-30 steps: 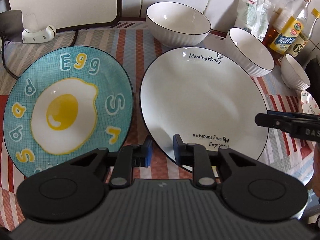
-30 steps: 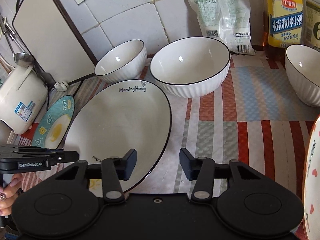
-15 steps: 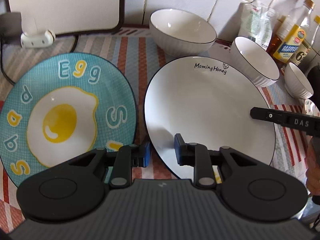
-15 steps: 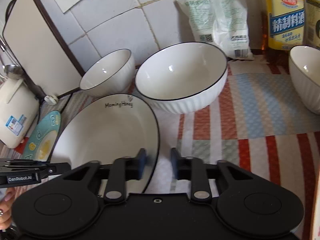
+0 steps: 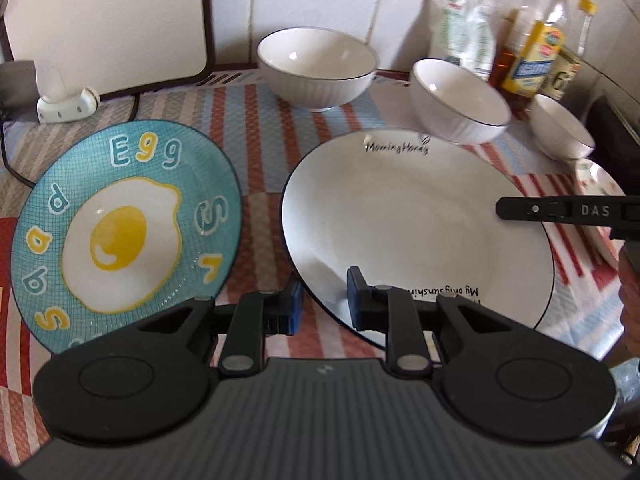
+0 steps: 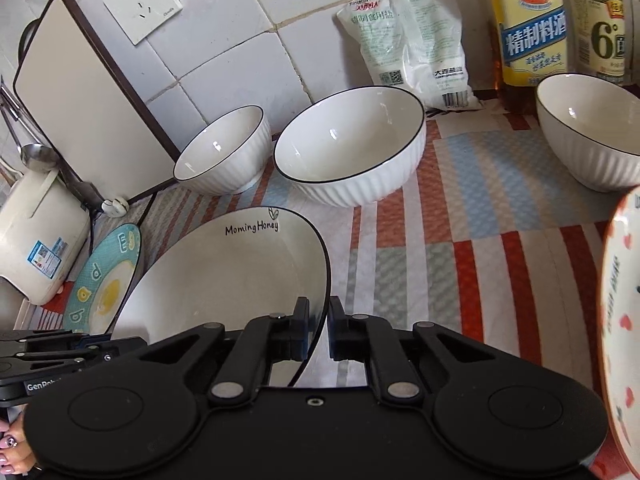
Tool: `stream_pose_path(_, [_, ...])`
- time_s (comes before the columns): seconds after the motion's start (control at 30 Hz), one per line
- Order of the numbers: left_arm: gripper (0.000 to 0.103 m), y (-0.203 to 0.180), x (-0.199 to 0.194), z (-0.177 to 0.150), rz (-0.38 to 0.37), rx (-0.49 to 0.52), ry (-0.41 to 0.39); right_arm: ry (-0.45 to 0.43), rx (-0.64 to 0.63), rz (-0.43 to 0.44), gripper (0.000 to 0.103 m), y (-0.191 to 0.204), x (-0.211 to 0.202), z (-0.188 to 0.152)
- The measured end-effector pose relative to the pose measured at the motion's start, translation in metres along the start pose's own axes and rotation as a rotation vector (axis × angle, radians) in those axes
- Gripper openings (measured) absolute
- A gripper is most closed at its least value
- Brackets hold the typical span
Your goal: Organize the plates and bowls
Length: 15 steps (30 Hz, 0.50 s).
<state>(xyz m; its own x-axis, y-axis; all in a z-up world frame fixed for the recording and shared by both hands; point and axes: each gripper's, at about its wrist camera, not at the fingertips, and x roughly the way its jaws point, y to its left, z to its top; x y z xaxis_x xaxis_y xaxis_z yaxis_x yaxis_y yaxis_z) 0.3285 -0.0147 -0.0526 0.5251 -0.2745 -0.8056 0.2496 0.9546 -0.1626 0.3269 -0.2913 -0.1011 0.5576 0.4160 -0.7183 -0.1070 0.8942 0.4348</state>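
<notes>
A white plate [image 5: 416,224] lettered "Morning Honey" sits between both grippers and is tilted off the striped mat. My left gripper [image 5: 323,302] is shut on its near-left rim. My right gripper [image 6: 319,328] is shut on its right rim, the black edge line running between the pads. The plate [image 6: 232,272] hides part of the left gripper's fingers [image 6: 120,346] at the lower left. A teal egg plate [image 5: 124,236] lies flat to the left. Three white ribbed bowls [image 6: 220,152], [image 6: 352,148], [image 6: 592,128] stand behind.
A heart-patterned plate [image 6: 624,320] stands at the right edge. A cutting board [image 6: 80,92] leans on the tiled wall, with a white cooker [image 6: 36,248] beside it. A salt bag [image 6: 412,40] and bottles [image 6: 528,20] line the back. A plug adapter [image 5: 64,104] lies by the board.
The right gripper's jaws have come together on the white plate's right rim. The plate has tipped up from the mat. The left gripper keeps its hold on the near-left rim.
</notes>
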Motion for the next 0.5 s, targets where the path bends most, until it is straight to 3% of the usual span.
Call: stream_pose_path(0.5, [0.021,-0.034,-0.018,-0.027,-0.044,0.045,0.024,-0.035,-0.022,-0.037,0.013,-0.012,-0.044,-0.033])
